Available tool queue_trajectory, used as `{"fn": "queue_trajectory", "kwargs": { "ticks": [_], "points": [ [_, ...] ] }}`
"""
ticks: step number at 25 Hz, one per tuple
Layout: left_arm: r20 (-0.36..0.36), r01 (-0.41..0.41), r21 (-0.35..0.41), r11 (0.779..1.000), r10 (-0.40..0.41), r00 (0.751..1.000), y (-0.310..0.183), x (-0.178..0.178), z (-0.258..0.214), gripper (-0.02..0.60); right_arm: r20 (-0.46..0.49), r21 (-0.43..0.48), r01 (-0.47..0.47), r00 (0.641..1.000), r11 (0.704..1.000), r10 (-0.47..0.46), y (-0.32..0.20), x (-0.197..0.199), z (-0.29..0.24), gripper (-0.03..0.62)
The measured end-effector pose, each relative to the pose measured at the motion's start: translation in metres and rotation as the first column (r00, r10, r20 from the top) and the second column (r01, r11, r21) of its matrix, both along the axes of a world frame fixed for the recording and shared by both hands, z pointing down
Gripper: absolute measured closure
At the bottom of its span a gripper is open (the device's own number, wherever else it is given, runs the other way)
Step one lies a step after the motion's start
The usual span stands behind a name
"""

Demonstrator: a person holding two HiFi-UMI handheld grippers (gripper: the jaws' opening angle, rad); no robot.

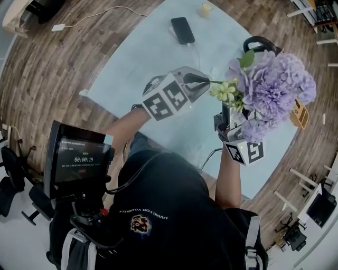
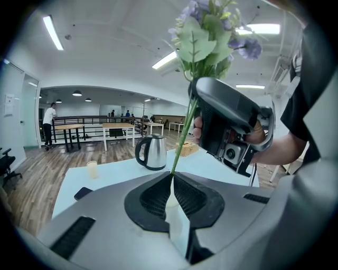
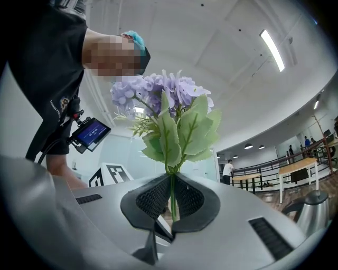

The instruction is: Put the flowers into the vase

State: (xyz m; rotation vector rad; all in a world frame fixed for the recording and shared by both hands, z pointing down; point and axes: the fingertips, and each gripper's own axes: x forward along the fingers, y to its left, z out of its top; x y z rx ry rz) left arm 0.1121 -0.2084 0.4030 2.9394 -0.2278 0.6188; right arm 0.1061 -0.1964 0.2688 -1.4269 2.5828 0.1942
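Observation:
A bunch of purple artificial flowers point(image 1: 274, 87) with green leaves is held above the pale table point(image 1: 137, 68). My right gripper point(image 1: 231, 112) is shut on its green stem point(image 3: 172, 198) just under the leaves point(image 3: 179, 132). My left gripper point(image 1: 207, 82) is shut on the thin lower end of the stem point(image 2: 182, 142), right at its jaw tips point(image 2: 172, 176). In the left gripper view the right gripper point(image 2: 232, 126) sits close ahead, with the blooms point(image 2: 211, 31) above it. No vase shows in any view.
A steel kettle point(image 2: 150, 152) stands at the table's far side, half hidden behind the flowers in the head view. A phone point(image 1: 182, 30) on a cable, a small cup point(image 1: 206, 9) and a small brown box point(image 1: 299, 113) also lie on the table. People stand far off in the room.

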Motion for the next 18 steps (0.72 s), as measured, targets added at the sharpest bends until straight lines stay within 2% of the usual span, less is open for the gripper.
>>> {"fn": "queue_trajectory", "kwargs": {
  "ticks": [6, 18],
  "points": [
    [0.009, 0.024, -0.007, 1.000, -0.024, 1.000, -0.002, 0.001, 0.006, 0.566, -0.080, -0.025, -0.016, 0.997, 1.000, 0.014, 0.002, -0.003, 0.009, 0.564],
    [0.014, 0.051, -0.009, 0.999, -0.051, 0.999, 0.001, -0.003, 0.011, 0.566, -0.100, -0.043, -0.040, 0.994, 0.998, 0.036, 0.007, -0.001, 0.021, 0.565]
  ]
}}
